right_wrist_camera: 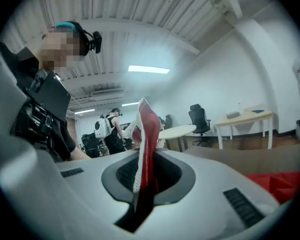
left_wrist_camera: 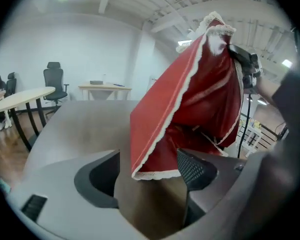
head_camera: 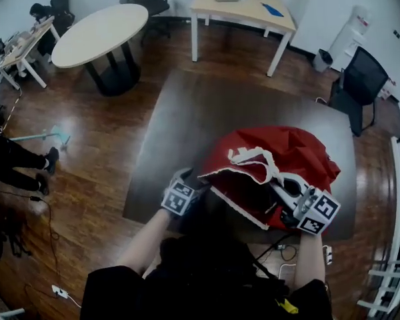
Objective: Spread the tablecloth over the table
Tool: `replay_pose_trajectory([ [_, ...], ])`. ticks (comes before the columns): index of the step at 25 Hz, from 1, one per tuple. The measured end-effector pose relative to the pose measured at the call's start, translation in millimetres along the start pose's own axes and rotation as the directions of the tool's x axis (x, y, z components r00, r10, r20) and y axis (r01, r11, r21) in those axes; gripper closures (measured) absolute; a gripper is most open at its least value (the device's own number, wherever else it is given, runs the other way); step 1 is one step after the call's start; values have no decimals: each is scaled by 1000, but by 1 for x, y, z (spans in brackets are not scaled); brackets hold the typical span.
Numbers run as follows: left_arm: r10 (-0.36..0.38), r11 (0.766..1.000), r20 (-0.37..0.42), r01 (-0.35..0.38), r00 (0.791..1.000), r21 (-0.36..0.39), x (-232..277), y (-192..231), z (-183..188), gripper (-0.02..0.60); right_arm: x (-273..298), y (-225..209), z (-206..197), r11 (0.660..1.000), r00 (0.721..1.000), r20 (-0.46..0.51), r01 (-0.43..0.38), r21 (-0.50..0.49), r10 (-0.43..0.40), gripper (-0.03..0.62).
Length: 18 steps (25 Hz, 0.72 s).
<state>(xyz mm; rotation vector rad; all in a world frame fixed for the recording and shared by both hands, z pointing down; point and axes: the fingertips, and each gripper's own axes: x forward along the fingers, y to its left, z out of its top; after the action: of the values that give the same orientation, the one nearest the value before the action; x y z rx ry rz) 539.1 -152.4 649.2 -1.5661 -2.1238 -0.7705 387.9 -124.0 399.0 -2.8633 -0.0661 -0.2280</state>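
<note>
The red tablecloth with white lace trim lies bunched on the right half of the dark table. My right gripper is shut on its trimmed edge and holds it up off the table. In the right gripper view the cloth stands pinched between the jaws of the right gripper. My left gripper is at the cloth's near left edge. In the left gripper view its jaws stand wide apart, and a lower corner of the raised cloth hangs between them without being pressed.
A round white table and a rectangular table stand beyond. A black office chair sits at the right. A person's legs show at the left edge, with cables on the wooden floor.
</note>
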Motion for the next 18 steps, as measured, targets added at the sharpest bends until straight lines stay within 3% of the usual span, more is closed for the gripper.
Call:
replay_pose_trajectory([
  [4, -62, 998, -40, 63, 997, 31, 44, -36, -2, 189, -40, -13, 15, 995, 992, 68, 104, -8, -104, 565],
  [10, 4, 989, -80, 8, 997, 151, 79, -45, -3, 210, -102, -35, 25, 962, 952, 141, 272, 19, -272, 565],
  [13, 30, 987, -117, -10, 993, 163, 89, -42, -5, 219, -131, -44, 26, 943, 930, 157, 330, 35, -331, 568],
  [16, 67, 992, -129, -52, 989, 117, 96, -34, -9, 275, -159, -54, 12, 922, 909, 157, 379, 78, -386, 568],
  [18, 101, 992, -106, -91, 989, 89, 98, -26, -6, 376, -174, -60, 0, 906, 894, 148, 412, 96, -423, 568],
])
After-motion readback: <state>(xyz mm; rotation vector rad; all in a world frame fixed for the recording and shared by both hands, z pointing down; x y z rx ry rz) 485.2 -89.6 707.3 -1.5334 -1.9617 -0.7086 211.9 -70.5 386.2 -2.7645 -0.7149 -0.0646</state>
